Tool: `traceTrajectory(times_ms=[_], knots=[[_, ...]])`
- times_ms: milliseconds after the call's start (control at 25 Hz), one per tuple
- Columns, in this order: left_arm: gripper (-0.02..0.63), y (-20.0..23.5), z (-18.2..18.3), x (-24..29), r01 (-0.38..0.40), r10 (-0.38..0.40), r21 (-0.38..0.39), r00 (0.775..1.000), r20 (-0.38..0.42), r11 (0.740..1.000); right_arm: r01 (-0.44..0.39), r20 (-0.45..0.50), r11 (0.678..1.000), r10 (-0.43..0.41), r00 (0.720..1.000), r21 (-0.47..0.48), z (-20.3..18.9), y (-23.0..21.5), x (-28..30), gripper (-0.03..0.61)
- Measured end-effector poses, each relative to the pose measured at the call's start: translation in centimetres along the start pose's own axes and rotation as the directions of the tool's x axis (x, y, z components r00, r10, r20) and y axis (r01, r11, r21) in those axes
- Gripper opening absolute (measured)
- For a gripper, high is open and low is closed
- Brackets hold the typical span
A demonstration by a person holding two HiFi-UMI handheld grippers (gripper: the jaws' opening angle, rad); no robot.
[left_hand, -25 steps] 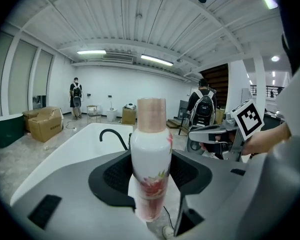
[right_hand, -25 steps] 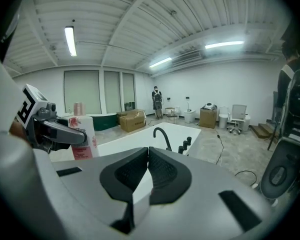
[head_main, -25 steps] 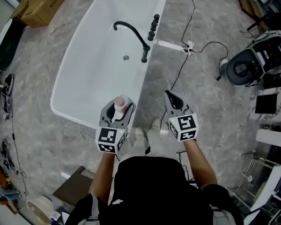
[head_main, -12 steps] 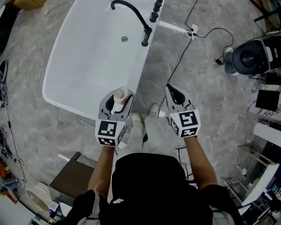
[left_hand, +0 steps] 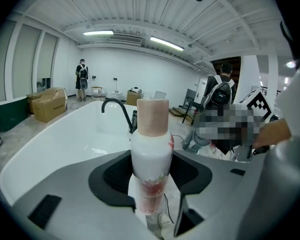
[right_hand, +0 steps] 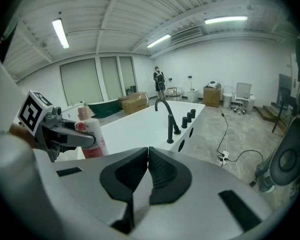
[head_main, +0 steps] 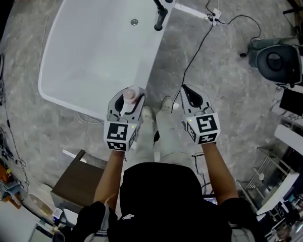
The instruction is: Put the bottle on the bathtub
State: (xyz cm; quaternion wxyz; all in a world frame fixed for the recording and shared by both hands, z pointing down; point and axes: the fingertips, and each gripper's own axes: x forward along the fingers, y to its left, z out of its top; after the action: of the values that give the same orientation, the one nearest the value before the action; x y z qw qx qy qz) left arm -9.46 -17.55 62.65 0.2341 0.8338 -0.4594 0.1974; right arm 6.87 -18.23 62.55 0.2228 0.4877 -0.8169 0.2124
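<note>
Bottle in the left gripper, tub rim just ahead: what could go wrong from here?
1. The bottle in the left gripper is tall and slim; set on the narrow, rounded bathtub rim, it may topple off either side.
2. The right gripper is shut and empty, so it likely cannot steady the bottle quickly.

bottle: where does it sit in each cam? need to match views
Head view: bottle just below centre, in the left tongs.
Left gripper view: bottle dead centre, upright.
Right gripper view: bottle at left, mid-height.
Shared landmark: black faucet on the bathtub.
</note>
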Motion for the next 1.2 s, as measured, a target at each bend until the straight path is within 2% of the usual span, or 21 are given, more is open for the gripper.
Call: traceTrajectory(times_ms=[360,560,880,1200], knots=[[0.230,1.5,-3.5,3.0,-0.027,0.027,-0.019,0.998,-0.049,0.999,-0.032,-0.049,0.999,0.032,0.998,0.000,-3.3,0.1,2.5,0.023],[0.230,2.5,-5.7,4.6,-0.036,0.036,0.011,0.998,-0.050,0.999,-0.046,-0.070,0.999,0.046,0.997,0.004,-5.2,0.6,3.6,0.023],[0.230,3.8,-7.2,7.1,-0.055,0.057,0.045,0.997,-0.051,0.997,-0.057,-0.090,0.998,0.057,0.994,0.005,-7.3,0.6,4.7,0.023],[0.230,5.2,-8.0,8.6,-0.076,0.077,0.008,0.995,-0.056,0.997,-0.070,-0.104,0.997,0.071,0.992,0.014,-8.4,0.8,5.6,0.023]])
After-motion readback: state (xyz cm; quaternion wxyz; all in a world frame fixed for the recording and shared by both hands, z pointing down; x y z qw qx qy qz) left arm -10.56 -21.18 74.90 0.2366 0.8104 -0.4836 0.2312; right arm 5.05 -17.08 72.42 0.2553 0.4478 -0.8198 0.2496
